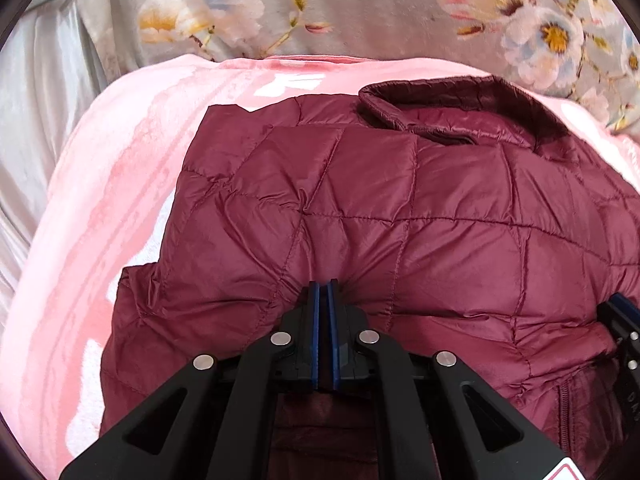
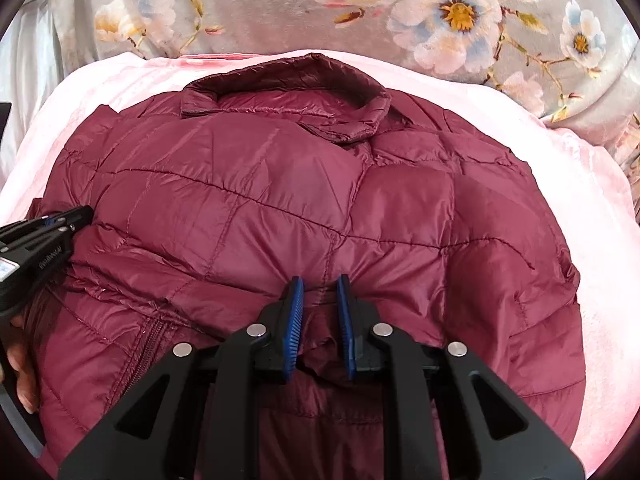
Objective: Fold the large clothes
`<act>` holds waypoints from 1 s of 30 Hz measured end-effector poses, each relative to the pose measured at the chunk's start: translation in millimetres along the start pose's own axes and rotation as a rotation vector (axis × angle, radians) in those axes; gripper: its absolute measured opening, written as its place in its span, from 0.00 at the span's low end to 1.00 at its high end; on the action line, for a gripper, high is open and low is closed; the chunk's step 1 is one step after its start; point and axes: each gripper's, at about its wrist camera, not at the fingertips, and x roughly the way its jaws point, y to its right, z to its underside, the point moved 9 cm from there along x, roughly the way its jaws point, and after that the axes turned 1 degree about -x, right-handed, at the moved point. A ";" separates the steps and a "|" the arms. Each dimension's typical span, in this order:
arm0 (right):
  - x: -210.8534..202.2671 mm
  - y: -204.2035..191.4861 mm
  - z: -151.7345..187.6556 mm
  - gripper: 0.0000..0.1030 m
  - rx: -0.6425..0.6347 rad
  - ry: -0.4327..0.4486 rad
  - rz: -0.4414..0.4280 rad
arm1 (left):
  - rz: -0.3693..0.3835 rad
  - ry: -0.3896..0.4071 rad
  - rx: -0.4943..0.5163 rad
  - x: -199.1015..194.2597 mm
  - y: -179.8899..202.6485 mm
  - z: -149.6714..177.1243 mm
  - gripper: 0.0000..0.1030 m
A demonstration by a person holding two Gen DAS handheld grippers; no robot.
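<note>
A maroon quilted puffer jacket (image 1: 380, 208) lies on a pink blanket (image 1: 100, 200), collar (image 1: 460, 104) at the far side. My left gripper (image 1: 325, 286) is shut on a fold of the jacket's near edge. In the right wrist view the jacket (image 2: 300, 200) fills the middle, its collar (image 2: 288, 92) far and its zipper (image 2: 150, 340) at the near left. My right gripper (image 2: 319, 282) has its jaws slightly apart with jacket fabric between the blue pads. The left gripper (image 2: 60, 220) shows at the left edge there; the right gripper (image 1: 620, 320) shows at the right edge of the left wrist view.
A grey floral cover (image 1: 360, 8) lies beyond the pink blanket, also in the right wrist view (image 2: 260, 12). Pale silky fabric (image 1: 36, 120) hangs at the left. The pink blanket (image 2: 600, 260) extends right of the jacket. A hand (image 2: 20, 360) holds the left gripper.
</note>
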 end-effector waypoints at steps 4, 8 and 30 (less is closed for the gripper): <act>0.4 1.1 0.0 0.16 0.011 -0.001 -0.012 | -0.025 -0.003 0.021 1.6 1.9 0.2 0.06; 0.9 3.5 0.1 0.16 0.040 -0.003 -0.044 | -0.038 -0.004 0.032 2.3 2.1 0.5 0.06; -29.9 16.7 -2.0 0.56 0.139 -0.012 -0.201 | 0.254 -0.058 -0.183 -17.3 -22.0 -14.5 0.42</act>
